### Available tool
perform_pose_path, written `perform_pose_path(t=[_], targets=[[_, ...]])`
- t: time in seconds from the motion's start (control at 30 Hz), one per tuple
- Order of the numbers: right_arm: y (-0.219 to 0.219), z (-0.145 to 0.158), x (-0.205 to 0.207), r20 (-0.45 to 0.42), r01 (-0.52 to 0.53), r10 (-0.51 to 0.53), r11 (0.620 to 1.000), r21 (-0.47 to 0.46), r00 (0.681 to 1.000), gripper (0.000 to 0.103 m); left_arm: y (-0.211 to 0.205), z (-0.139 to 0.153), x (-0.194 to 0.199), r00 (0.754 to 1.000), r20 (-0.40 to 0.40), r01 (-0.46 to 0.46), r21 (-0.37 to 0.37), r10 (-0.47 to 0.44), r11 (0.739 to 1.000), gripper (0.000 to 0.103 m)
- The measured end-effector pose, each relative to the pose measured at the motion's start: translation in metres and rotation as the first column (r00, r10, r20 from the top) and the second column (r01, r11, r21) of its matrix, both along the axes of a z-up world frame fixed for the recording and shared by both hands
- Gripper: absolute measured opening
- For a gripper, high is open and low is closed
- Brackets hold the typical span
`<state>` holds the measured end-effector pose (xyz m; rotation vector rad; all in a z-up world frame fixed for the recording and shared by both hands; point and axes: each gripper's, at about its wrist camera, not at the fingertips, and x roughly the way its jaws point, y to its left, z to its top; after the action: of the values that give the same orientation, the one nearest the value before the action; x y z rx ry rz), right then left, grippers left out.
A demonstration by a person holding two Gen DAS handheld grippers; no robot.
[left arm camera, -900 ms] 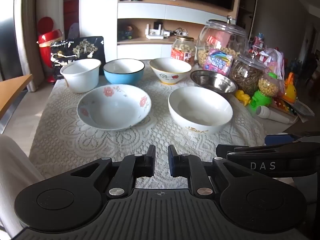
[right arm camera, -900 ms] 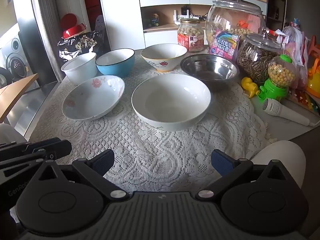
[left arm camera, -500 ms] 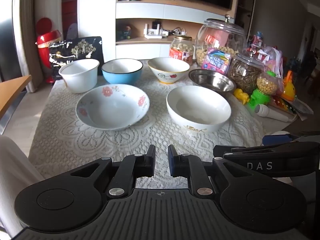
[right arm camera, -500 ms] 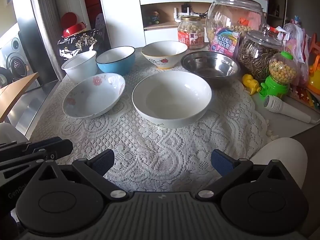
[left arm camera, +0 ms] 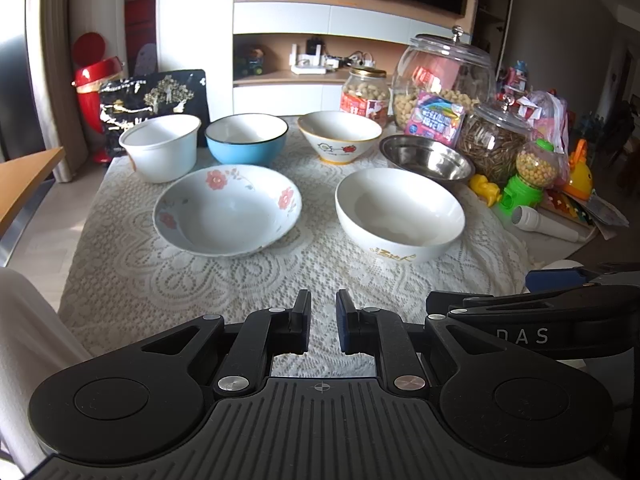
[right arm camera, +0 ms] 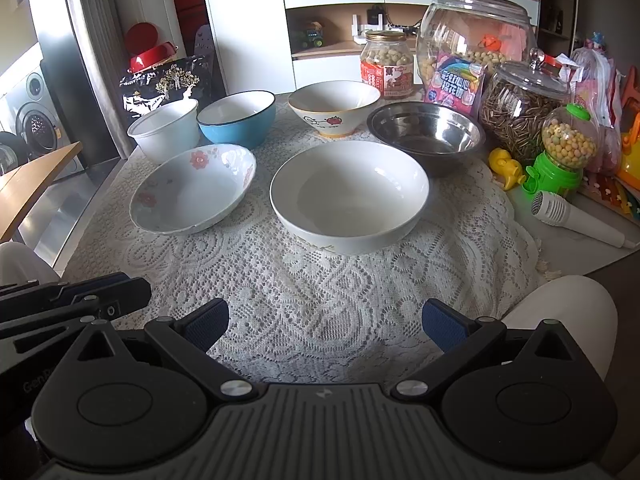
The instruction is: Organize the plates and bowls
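Both views set low at the near edge of the table [left arm camera: 560, 246], facing across the lace cloth [left arm camera: 200, 280] toward the far edge and the shelving behind. Left wrist view placed further left, right wrist view further right and slightly nearer. Shared: the white bowl [left arm camera: 400, 216] [right arm camera: 350, 196], floral bowl [left arm camera: 227, 210] [right arm camera: 194, 189] and far row.

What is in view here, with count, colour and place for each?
deep bowl: 1, white, back left
blue bowl: 1, blue, back row
fruit bowl: 1, cream, back middle
steel bowl: 1, silver, back right
flowered bowl: 1, white and pink, front left
white bowl: 1, white, front middle
jars: 3, clear glass, far right
candy dispenser: 1, green
microphone: 1, white, right edge
lace cloth: 1, cream, under the bowls
left gripper: black, nearly shut, empty
right gripper: black, open, empty
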<state>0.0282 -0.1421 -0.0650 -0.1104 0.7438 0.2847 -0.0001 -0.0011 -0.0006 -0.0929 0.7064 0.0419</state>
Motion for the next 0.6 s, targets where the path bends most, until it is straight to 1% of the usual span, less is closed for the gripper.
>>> perform_pose_path(t=[0.6], targets=[[0.0009,-0.0008,-0.0006,-0.003,0.000,0.000,1.000,0.001,1.000,0.103,0.0019,-0.0001,-0.0001,1.000,-0.005,-0.002,-0.002,0.002,1.000,0.016]])
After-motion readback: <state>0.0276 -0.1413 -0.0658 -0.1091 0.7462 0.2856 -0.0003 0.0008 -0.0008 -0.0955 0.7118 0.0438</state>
